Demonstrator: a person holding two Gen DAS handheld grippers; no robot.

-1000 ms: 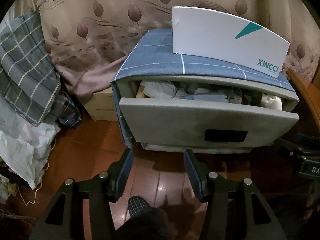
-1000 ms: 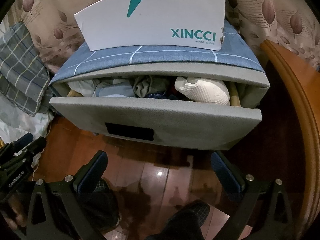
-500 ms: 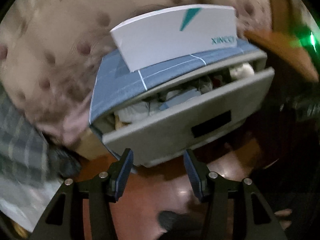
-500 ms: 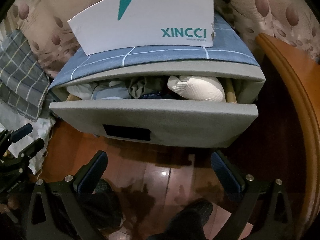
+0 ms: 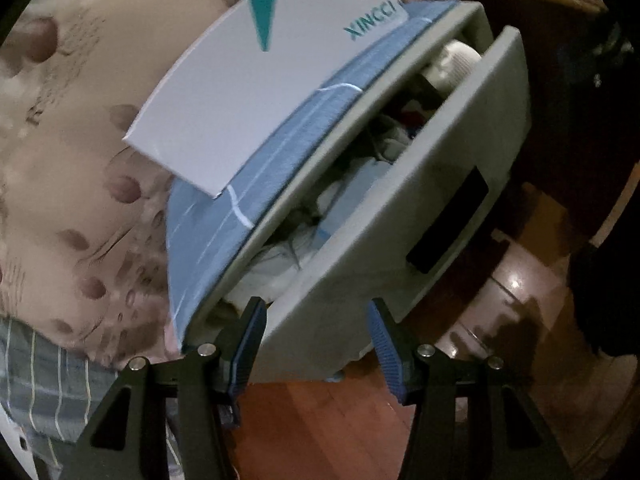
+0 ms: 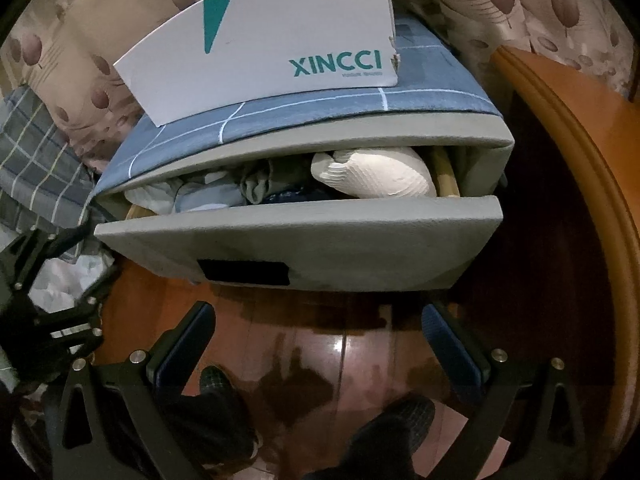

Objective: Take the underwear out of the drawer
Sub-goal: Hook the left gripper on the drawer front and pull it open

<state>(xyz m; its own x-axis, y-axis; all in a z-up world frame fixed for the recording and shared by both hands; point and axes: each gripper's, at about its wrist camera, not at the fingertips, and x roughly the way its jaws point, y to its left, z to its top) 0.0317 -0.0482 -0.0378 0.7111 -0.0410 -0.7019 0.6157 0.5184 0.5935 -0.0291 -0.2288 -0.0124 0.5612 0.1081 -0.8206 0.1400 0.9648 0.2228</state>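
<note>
A grey fabric drawer (image 6: pixel 320 240) stands pulled partly out of a low unit with a blue checked cloth top (image 6: pixel 320 108). It is stuffed with folded clothes: pale blue and white pieces (image 6: pixel 192 198), a grey-green piece (image 6: pixel 260 186) and a white ribbed bundle (image 6: pixel 376 174). In the tilted left wrist view the drawer (image 5: pixel 392 216) and its pale clothes (image 5: pixel 280 264) show close up. My left gripper (image 5: pixel 316 344) is open and empty at the drawer's left front corner. My right gripper (image 6: pixel 320 344) is open and empty over the floor before the drawer.
A white XINCCI box (image 6: pixel 272 40) lies on the unit's top. A leaf-print bedspread (image 5: pixel 72 160) hangs behind. Checked fabric (image 6: pixel 36 160) is piled at the left. A curved wooden edge (image 6: pixel 580 160) runs along the right. The floor (image 6: pixel 320 340) is glossy wood.
My left gripper has moved in close to the drawer's left corner and rolled, so its view is tilted. My right gripper has come slightly nearer to the drawer front.
</note>
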